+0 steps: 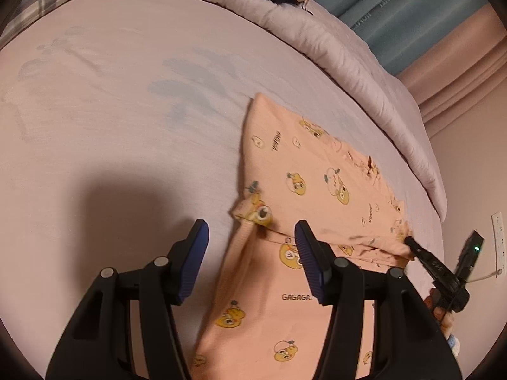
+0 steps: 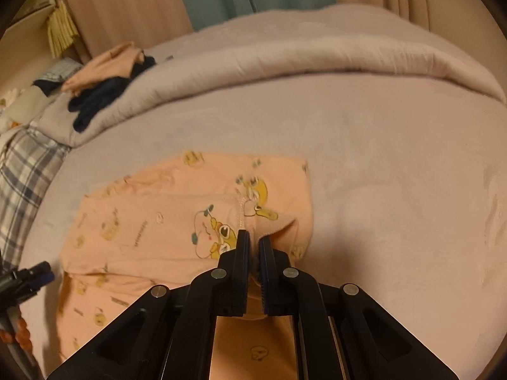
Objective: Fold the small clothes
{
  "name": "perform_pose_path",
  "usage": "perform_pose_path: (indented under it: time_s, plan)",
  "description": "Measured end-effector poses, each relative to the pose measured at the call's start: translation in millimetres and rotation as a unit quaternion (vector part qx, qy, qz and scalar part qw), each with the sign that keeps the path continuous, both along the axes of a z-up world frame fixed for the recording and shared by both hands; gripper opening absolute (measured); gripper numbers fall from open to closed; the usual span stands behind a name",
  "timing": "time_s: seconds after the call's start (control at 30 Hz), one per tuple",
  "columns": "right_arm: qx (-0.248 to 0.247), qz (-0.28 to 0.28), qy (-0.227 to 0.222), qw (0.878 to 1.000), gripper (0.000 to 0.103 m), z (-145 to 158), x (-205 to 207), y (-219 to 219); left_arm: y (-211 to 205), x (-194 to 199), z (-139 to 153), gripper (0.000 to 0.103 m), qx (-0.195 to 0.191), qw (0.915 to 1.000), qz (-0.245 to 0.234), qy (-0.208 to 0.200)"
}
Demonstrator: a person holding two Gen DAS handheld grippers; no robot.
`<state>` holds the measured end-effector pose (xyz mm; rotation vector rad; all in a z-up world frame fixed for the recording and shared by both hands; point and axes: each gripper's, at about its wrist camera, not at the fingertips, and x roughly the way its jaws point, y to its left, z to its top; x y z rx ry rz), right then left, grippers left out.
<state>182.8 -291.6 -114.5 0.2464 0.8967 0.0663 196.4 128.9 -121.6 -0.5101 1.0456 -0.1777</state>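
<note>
A peach child's garment (image 1: 317, 171) printed with yellow cartoon ducks lies on the pale bed sheet (image 1: 126, 126), one part folded over the rest. My left gripper (image 1: 250, 240) hovers open over the garment's left edge; one finger is above the sheet, the other above the cloth, and nothing is pinched. At the garment's right edge, my right gripper (image 1: 412, 243) is shut on the cloth. In the right wrist view the right gripper (image 2: 255, 237) pinches a raised fold of the garment (image 2: 142, 221) by a seam. The left gripper (image 2: 41, 272) shows at the left edge.
A rolled-back pale duvet (image 2: 285, 47) runs along the far side of the bed. A pile of peach and dark clothes (image 2: 104, 76) rests on it, beside a plaid pillow (image 2: 25, 171). Curtains hang behind. A wall socket (image 1: 497, 237) is at the right.
</note>
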Motion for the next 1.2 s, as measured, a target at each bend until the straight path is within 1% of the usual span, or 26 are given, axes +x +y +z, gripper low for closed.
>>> perform_pose_path:
  time_s: [0.03,0.1,0.17,0.23,0.3,0.37,0.4,0.47,0.53,0.57,0.6,0.7,0.8,0.83,0.87,0.9,0.93,0.97,1.03,1.1,1.13,1.17,1.2]
  plan:
    - [-0.001,-0.004,0.020,1.000,0.007,-6.9,3.7,-2.0,-1.9,1.6,-0.6,0.056,0.002,1.0000,-0.003,0.002]
    - [0.017,-0.006,0.028,0.999,0.008,-10.7,3.7,-7.6,-4.5,3.7,-2.0,0.056,0.005,0.9999,-0.008,0.005]
    - [0.032,-0.013,0.015,0.999,0.014,-3.5,-1.7,-15.4,-4.9,4.7,-3.1,0.056,0.004,0.9999,-0.010,0.006]
    - [0.020,-0.027,-0.005,0.999,0.015,6.8,-6.8,-18.1,-4.0,4.5,-4.4,0.056,0.003,0.9999,-0.009,0.007]
    - [0.009,-0.027,-0.030,0.999,0.015,16.5,-12.8,-17.4,-3.6,5.0,-5.3,0.056,0.003,0.9999,-0.008,0.007]
    - [0.029,-0.002,-0.055,0.998,0.015,21.9,-14.1,-15.1,-4.2,4.6,-5.9,0.056,0.003,0.9999,-0.008,0.009]
    - [0.053,0.013,-0.063,0.997,0.015,21.6,-12.8,-13.9,-4.7,4.2,-5.7,0.056,0.003,0.9999,-0.008,0.009]
    - [0.068,0.027,-0.053,0.996,0.015,14.8,-5.3,-11.4,-6.1,3.3,-4.9,0.056,0.007,0.9999,-0.009,0.009]
    - [0.044,0.023,-0.006,0.999,0.015,-3.6,8.6,-4.9,-6.9,0.8,-3.5,0.056,0.008,0.9999,-0.011,0.008]
    - [0.038,0.022,0.023,0.999,0.015,-14.4,14.6,-4.1,-7.3,-0.9,-2.4,0.056,0.008,0.9999,-0.012,0.007]
    - [0.035,0.021,0.042,0.998,0.015,-24.2,17.7,-4.2,-7.7,-3.0,-1.6,0.056,0.009,0.9998,-0.014,0.006]
    - [0.034,0.021,0.013,0.999,0.015,-12.9,6.2,-3.0,-8.5,-10.7,1.4,0.056,0.009,0.9998,-0.020,0.003]
    - [0.038,0.048,-0.025,0.998,0.015,-1.3,-12.3,3.7,-9.0,-22.6,3.6,0.056,0.010,0.9997,-0.023,0.000]
    - [0.029,0.059,-0.023,0.998,0.015,-2.1,-15.2,8.1,-9.4,-26.6,3.6,0.056,0.010,0.9997,-0.023,-0.001]
    - [0.014,0.065,-0.012,0.998,0.015,-5.5,-14.5,11.5,-9.6,-30.8,3.6,0.056,0.010,0.9997,-0.023,0.000]
    - [-0.007,0.066,0.008,0.998,0.015,-12.6,-10.0,16.7,-9.7,-34.9,3.4,0.056,0.011,0.9997,-0.021,0.002]
    - [-0.011,0.066,0.026,0.997,0.015,-19.8,-7.0,17.7,-9.0,-39.2,3.2,0.056,0.010,0.9998,-0.019,0.005]
    - [-0.005,0.062,0.028,0.998,0.015,-21.8,-9.0,17.0,-8.1,-45.0,3.4,0.056,0.008,0.9998,-0.018,0.006]
    - [0.008,0.052,0.017,0.998,0.015,-11.7,-17.0,15.7,-7.1,-57.9,4.7,0.056,0.011,0.9997,-0.019,0.005]
    - [0.031,0.058,0.006,0.998,0.023,-2.3,-33.1,12.9,-6.7,-72.2,6.3,0.056,0.018,0.9996,-0.022,0.005]
    - [0.037,0.061,0.003,0.997,0.033,2.3,-43.3,13.2,-5.8,-79.7,6.5,0.056,0.018,0.9995,-0.025,0.005]
    - [0.040,0.064,0.001,0.997,0.040,3.7,-52.3,13.2,-4.4,-87.3,6.4,0.057,0.017,0.9994,-0.028,0.005]
    - [0.043,0.069,0.000,0.997,0.041,6.4,-62.9,13.4,-2.4,-96.2,5.9,0.058,0.018,0.9994,-0.030,0.006]
